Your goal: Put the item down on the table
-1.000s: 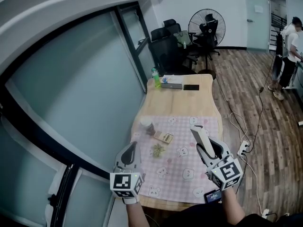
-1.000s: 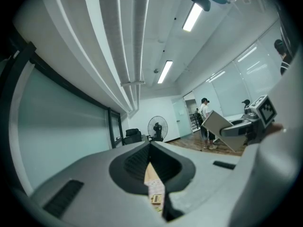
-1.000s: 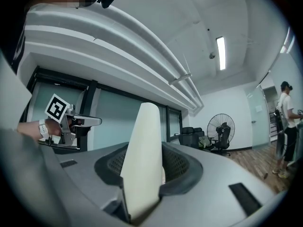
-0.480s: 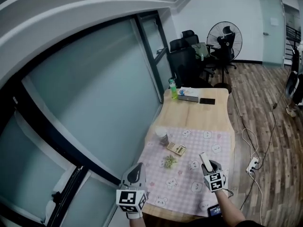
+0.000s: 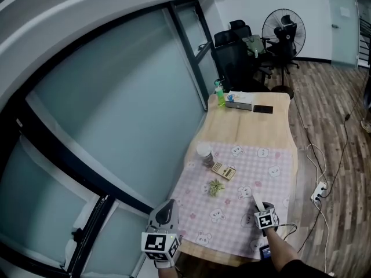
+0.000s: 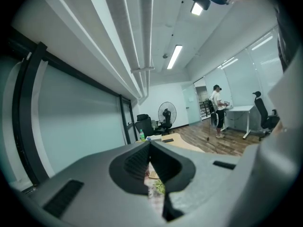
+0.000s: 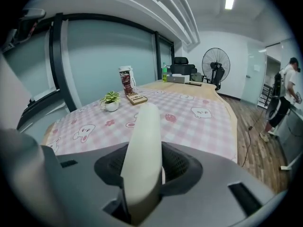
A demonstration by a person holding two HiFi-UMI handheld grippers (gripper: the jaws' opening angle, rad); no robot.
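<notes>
Pale item point(image 7: 142, 160), long axis seemingly forward

Frosted glass wall point(image 5: 116, 97), plank floor point(image 5: 333, 106), standing fan point(image 5: 282, 25), seemingly office chairs point(image 5: 231, 54).

Left gripper point(image 5: 166, 207) jaws together, empty; right gripper point(image 5: 260, 208) tilted down, jaws clamped on pale item point(image 7: 144, 141).

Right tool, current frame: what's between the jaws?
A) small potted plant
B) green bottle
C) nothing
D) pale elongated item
D: in the right gripper view the right tool is closed on a pale elongated item, while the potted plant and the green bottle stand further off, apart from it.
</notes>
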